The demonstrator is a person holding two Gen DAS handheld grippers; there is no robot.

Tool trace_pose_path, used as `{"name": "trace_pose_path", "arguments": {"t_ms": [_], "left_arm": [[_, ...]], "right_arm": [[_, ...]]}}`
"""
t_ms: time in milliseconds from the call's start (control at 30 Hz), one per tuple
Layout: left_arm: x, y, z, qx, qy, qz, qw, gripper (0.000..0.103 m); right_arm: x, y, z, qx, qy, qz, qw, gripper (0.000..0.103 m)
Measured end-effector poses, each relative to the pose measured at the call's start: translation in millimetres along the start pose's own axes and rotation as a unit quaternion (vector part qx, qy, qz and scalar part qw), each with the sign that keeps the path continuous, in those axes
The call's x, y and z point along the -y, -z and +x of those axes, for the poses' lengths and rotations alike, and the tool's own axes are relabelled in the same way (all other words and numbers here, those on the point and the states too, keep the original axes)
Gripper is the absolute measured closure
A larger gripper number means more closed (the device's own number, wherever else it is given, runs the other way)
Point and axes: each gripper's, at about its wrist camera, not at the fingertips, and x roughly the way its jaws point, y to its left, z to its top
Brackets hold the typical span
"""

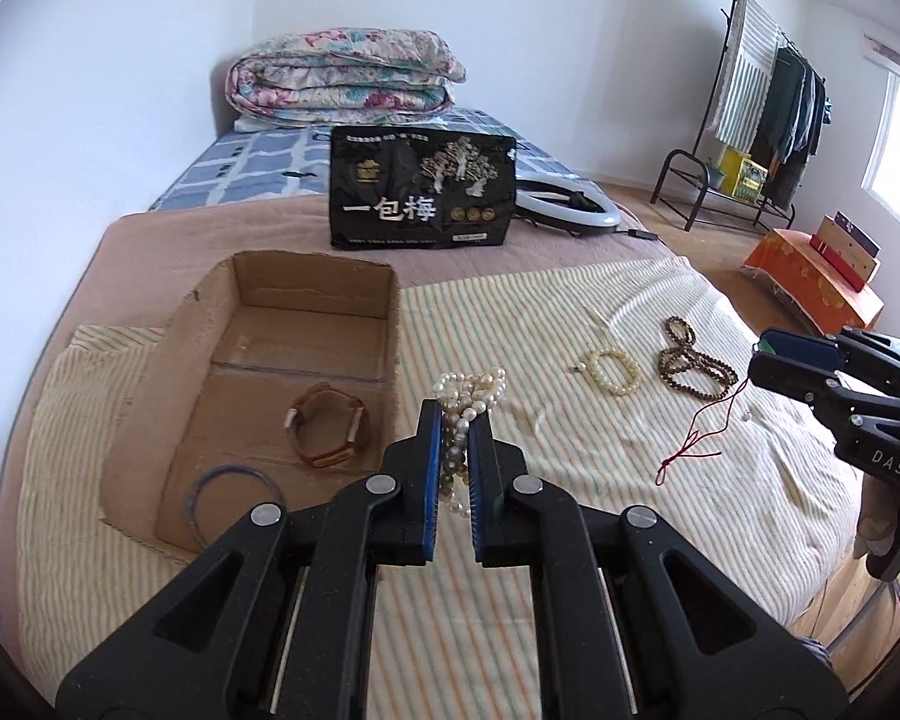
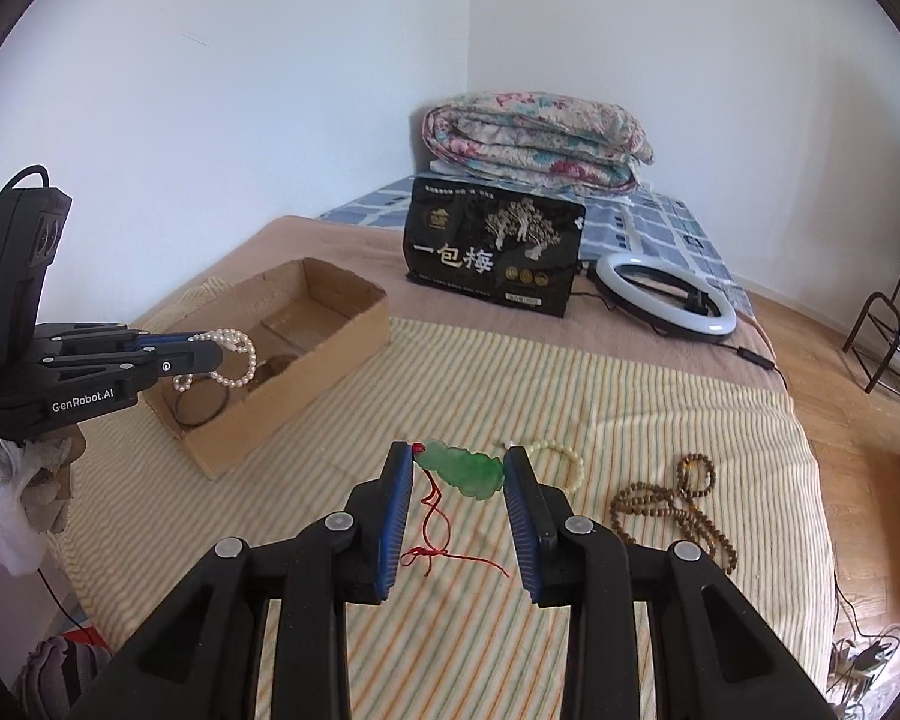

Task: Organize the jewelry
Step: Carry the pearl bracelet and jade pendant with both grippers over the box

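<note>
2 wrist views of a bed covered by a striped blanket (image 1: 570, 540)

Left wrist view: the left gripper (image 1: 455, 420) is clenched on a bunched pearl necklace (image 1: 471, 390), whose strands spill above the fingertips and hang between the blue pads. Just to its left stands an open cardboard box (image 1: 306, 276) holding a brown strap bracelet (image 1: 327, 426) and a thin blue-grey bangle (image 1: 234, 480). On the blanket to the right lie a cream bead bracelet (image 1: 615, 369) and a string of brown wooden beads (image 1: 693, 360), near each other. The right gripper (image 1: 771, 360) enters from the right edge, a red cord (image 1: 696, 441) trailing down from it to the blanket. A black printed bag (image 1: 420, 186) stands behind the box.

Right wrist view: the right gripper (image 2: 459, 459) grasps a green jade pendant (image 2: 465, 468) crosswise between its fingertips, lifted off the blanket, its red cord (image 2: 435, 516) dangling to the fabric. The left gripper (image 2: 210, 351) holds the pearl necklace (image 2: 234, 354) in a loop at the near end of the cardboard box (image 2: 330, 324). The cream bead bracelet (image 2: 570, 462) and wooden beads (image 2: 672, 504) lie right of the pendant. A white ring light (image 2: 666, 294) rests beside the black bag (image 2: 495, 246)
</note>
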Motion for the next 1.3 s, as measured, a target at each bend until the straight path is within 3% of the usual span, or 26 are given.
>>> {"name": "trace_pose_path", "arguments": {"t_ms": [767,1300], "left_arm": [[-110.0,-0.9,-22.7,0.015,-0.061,-0.055,0.9965,0.097],[-145.9,2.8,-2.0,0.006,-0.063,-0.072,0.9954,0.097]], "right_arm": [[-76.8,-81.2,30.1,0.034,-0.044,-0.042,0.998,0.072],[-127.9,-114.9,86.6,0.026,-0.069,-0.072,0.995,0.072]]}}
